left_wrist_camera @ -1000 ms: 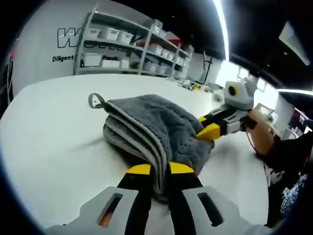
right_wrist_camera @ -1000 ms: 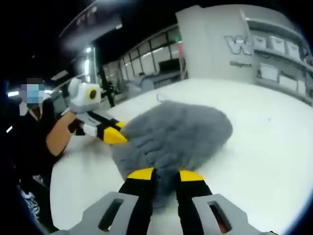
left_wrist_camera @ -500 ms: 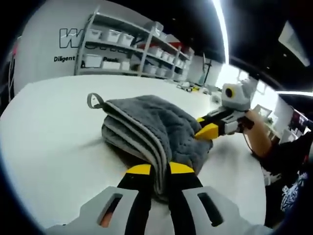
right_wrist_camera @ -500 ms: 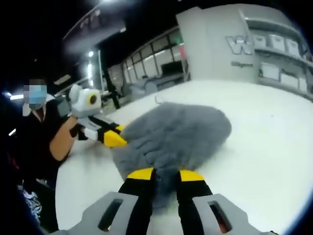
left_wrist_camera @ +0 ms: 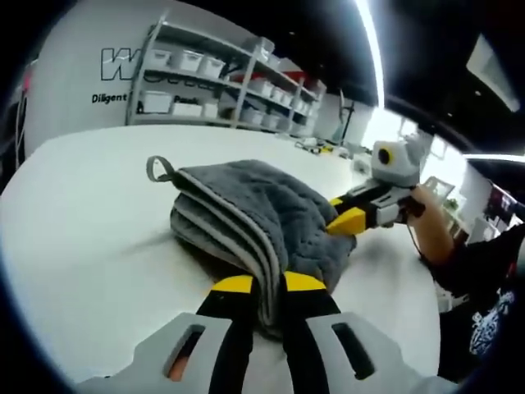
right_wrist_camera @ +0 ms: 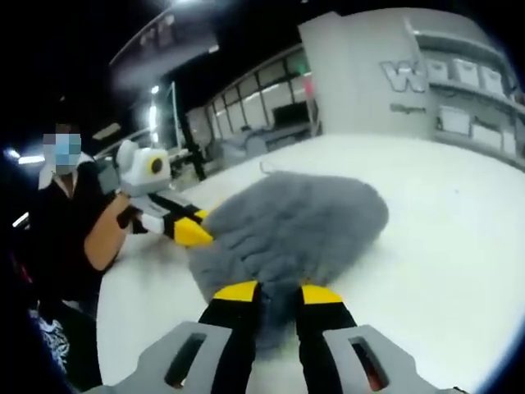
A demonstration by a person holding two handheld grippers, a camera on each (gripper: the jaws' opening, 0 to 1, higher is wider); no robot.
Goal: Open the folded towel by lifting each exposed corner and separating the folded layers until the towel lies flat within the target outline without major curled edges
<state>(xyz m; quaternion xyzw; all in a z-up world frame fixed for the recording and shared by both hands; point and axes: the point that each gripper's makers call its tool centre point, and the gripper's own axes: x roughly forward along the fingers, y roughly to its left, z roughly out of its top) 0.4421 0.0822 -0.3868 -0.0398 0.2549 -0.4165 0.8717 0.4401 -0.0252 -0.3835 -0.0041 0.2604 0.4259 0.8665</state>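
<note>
— Where's the towel [left_wrist_camera: 246, 226]?

— Folded thick, mid-table [left_wrist_camera: 74, 246], its hang loop [left_wrist_camera: 160, 168] toward the shelves [left_wrist_camera: 221, 82]. No outline that I can make out.

— And the grippers?

— The left gripper [left_wrist_camera: 259, 283] is clamped on the stacked piped edges at one corner; the right gripper [right_wrist_camera: 267, 291] pinches the plush side opposite. I'd guess so the layers can be drawn apart.

— Room for that?

— Plenty: bare white top all round, table edges well off.
</note>
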